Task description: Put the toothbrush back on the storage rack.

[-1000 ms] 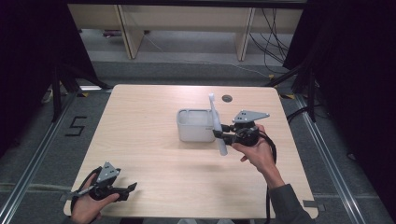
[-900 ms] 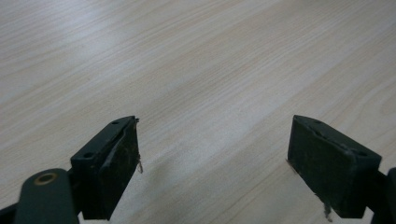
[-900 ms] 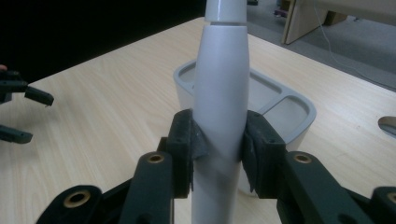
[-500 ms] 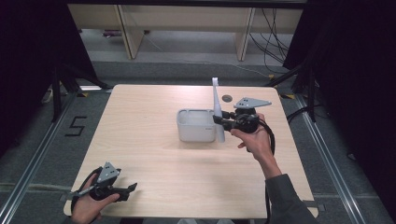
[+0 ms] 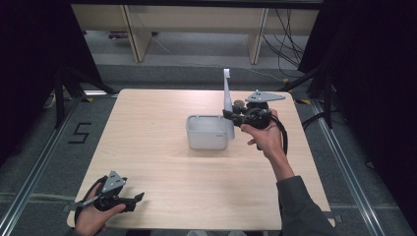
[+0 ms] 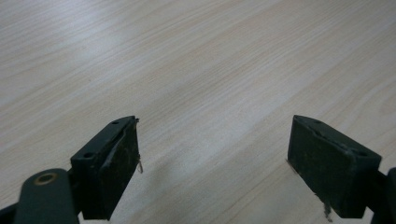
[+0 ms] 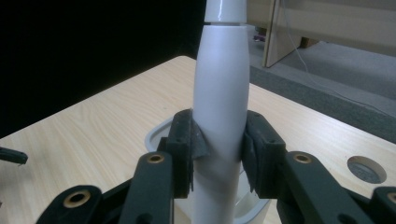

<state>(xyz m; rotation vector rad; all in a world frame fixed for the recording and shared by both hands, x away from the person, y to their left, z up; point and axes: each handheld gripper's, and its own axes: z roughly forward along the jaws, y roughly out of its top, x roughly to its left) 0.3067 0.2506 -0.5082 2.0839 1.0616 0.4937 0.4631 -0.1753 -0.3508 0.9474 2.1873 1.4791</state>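
My right gripper (image 5: 229,115) is shut on a long white handle-shaped tool (image 5: 227,101), held nearly upright at the right edge of a white rectangular container (image 5: 207,132) in the middle of the table. Up close in the right gripper view, both pads (image 7: 190,148) press on the white tool (image 7: 221,98), and the container rim (image 7: 156,133) lies just behind and below it. My left gripper (image 5: 137,199) rests at the table's near left corner in a hand, open. In the left gripper view its jaws stand wide apart over bare wood, with nothing at the gripper (image 6: 212,163).
The light wooden table (image 5: 147,128) has a round cable hole (image 7: 366,169) at its far right. Metal floor rails (image 5: 29,172) run along both sides. Wooden shelving legs (image 5: 133,34) stand beyond the far edge.
My right gripper has risen and moved toward the far side, tipping the white tool from a slant to nearly upright beside the container. The left gripper has stayed put.
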